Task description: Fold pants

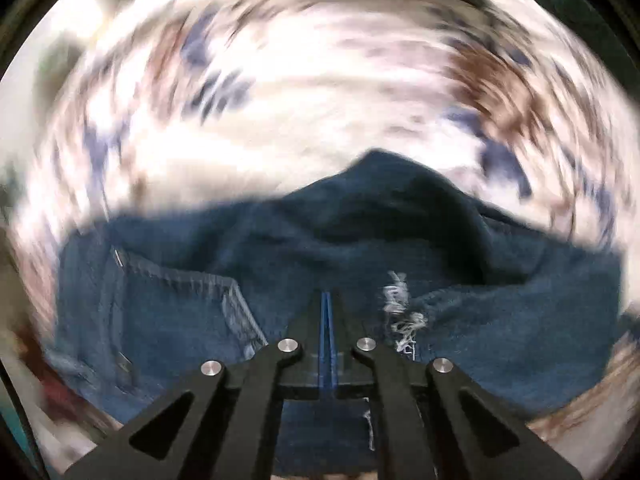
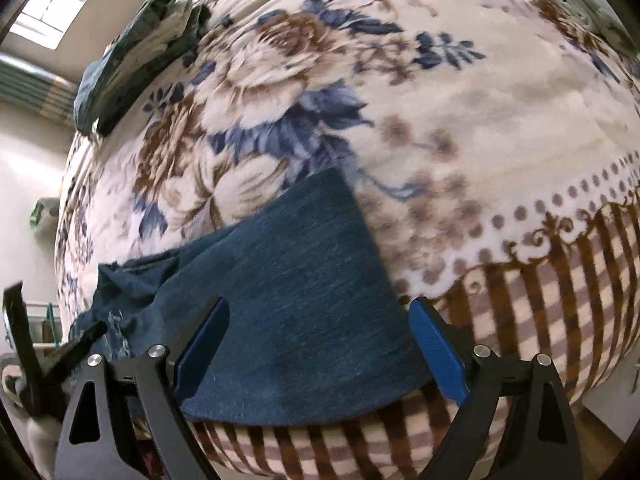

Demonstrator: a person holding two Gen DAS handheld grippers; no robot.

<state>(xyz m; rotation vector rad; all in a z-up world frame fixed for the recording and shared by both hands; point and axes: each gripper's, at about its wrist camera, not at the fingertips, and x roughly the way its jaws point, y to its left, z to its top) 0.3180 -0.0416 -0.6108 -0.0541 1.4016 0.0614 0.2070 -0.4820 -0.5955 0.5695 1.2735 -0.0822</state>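
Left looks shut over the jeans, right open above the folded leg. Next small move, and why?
Probably lower the right gripper and close it on the folded leg of the jeans: its jaws stand wide apart, with the denim lying flat on the floral blanket beneath them, ungripped. The left gripper is shut with the denim bunched in front; whether it pinches cloth I cannot tell, so hold it put.
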